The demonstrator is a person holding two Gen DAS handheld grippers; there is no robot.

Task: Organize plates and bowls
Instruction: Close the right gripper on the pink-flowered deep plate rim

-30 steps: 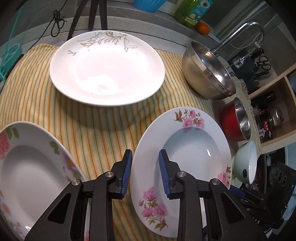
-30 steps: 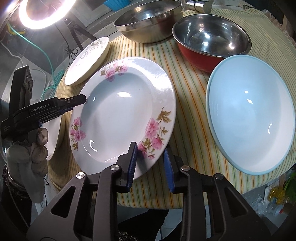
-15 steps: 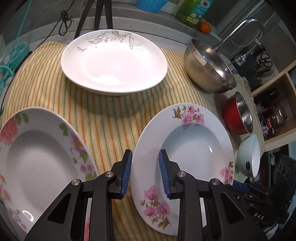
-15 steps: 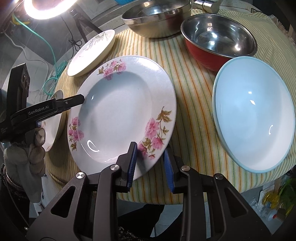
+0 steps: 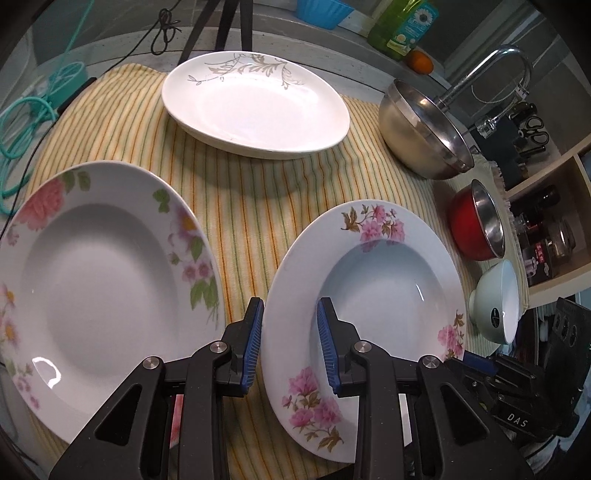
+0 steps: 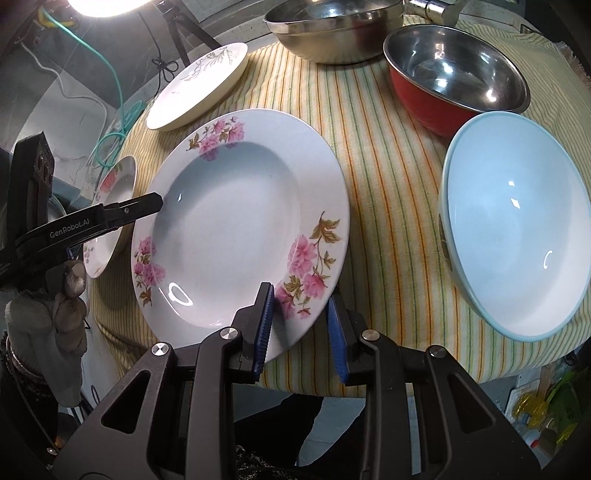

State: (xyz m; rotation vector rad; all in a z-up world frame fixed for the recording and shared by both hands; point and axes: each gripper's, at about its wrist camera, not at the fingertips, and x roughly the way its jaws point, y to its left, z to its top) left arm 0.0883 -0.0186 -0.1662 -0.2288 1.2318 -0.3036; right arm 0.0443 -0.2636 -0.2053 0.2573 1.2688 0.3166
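A deep white plate with pink flowers lies on the striped cloth. My left gripper is open, its jaws either side of this plate's near-left rim. My right gripper is open, its jaws either side of the plate's near-right rim. A second flowered deep plate lies to the left. A white plate with a grey leaf pattern sits at the back. A pale blue bowl, a red steel bowl and a large steel bowl stand to the right.
The yellow striped cloth covers the round table. A tap, a green bottle and an orange stand behind. A shelf with jars is at the right. Teal cable hangs at the left.
The left gripper has drawn back and leftwards, so more of the left flowered plate shows. The right gripper has shifted slightly. Both grippers stay open at the plate's rim.
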